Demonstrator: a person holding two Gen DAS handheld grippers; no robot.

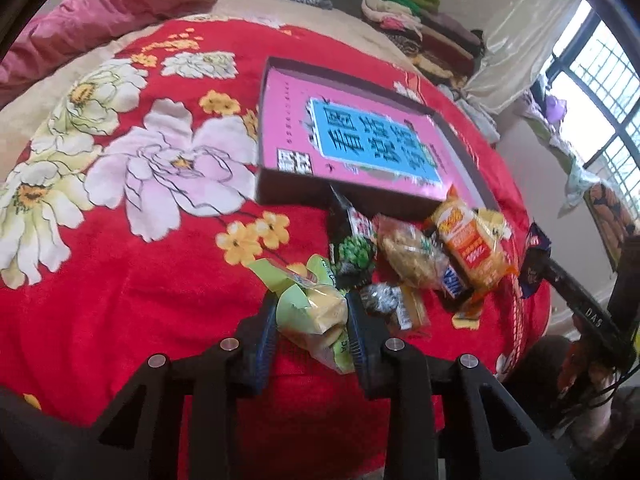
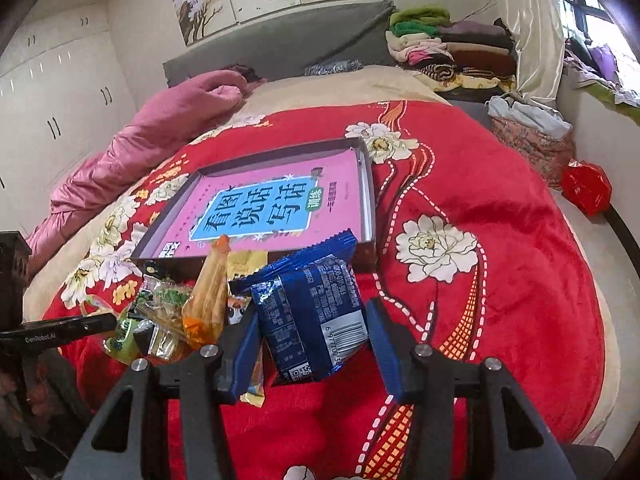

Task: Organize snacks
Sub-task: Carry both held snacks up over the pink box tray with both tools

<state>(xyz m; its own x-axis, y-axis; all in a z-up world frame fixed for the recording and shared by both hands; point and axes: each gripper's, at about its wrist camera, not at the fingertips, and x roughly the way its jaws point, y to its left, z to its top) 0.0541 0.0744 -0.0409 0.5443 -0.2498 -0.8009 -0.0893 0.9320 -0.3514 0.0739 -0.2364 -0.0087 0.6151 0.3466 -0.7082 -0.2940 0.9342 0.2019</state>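
Note:
A shallow dark box (image 1: 280, 190) with a pink and blue book lying in it sits on the red flowered blanket; it also shows in the right wrist view (image 2: 370, 216). A pile of snack packets (image 1: 420, 256) lies just in front of it. My left gripper (image 1: 312, 320) is shut on a green and yellow packet (image 1: 316, 308) at the near edge of the pile. My right gripper (image 2: 312, 336) has its fingers around a blue foil packet (image 2: 312, 316), but a gap shows beside the right finger (image 2: 384, 344). The orange packet (image 2: 210, 296) stands beside it.
A pink quilt (image 2: 152, 140) lies at the bed's far left. Folded clothes (image 2: 444, 48) are stacked at the headboard. A red bag (image 2: 586, 186) sits off the bed's right side. A window (image 1: 600, 92) is on the right.

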